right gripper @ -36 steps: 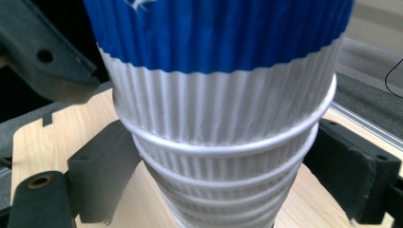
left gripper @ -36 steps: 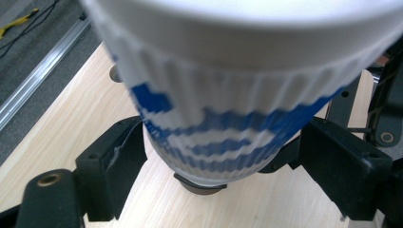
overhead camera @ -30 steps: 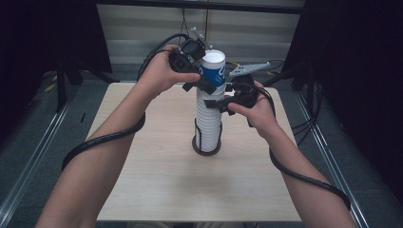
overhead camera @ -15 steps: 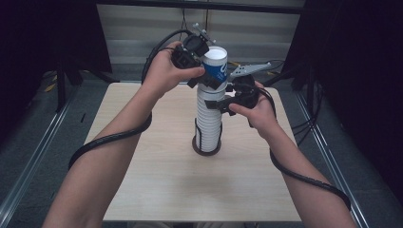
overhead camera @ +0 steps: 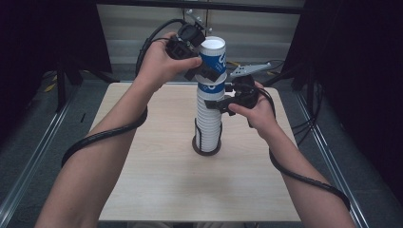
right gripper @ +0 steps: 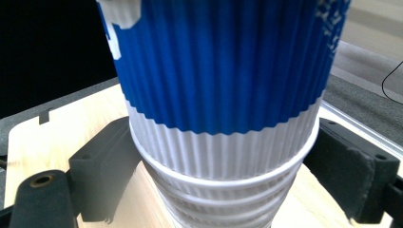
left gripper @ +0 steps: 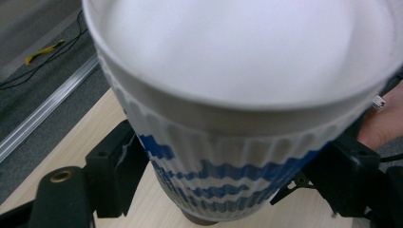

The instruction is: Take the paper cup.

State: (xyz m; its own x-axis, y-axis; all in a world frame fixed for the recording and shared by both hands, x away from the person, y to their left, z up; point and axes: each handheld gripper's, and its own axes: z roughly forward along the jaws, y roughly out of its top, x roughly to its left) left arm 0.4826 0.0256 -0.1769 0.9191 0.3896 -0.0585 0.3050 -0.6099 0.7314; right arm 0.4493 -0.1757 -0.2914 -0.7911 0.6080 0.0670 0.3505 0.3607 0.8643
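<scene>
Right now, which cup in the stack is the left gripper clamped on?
The top cup, the one showing its blue print. The left gripper squeezes its sides; the right gripper grips the white cups nested beneath.

Probably a lab recording bay: a pale wooden table (overhead camera: 161,190) stands between black curtains (overhead camera: 361,95) at both frame edges, metal floor rails (overhead camera: 28,166) alongside, loose cables (overhead camera: 309,123) right.
</scene>
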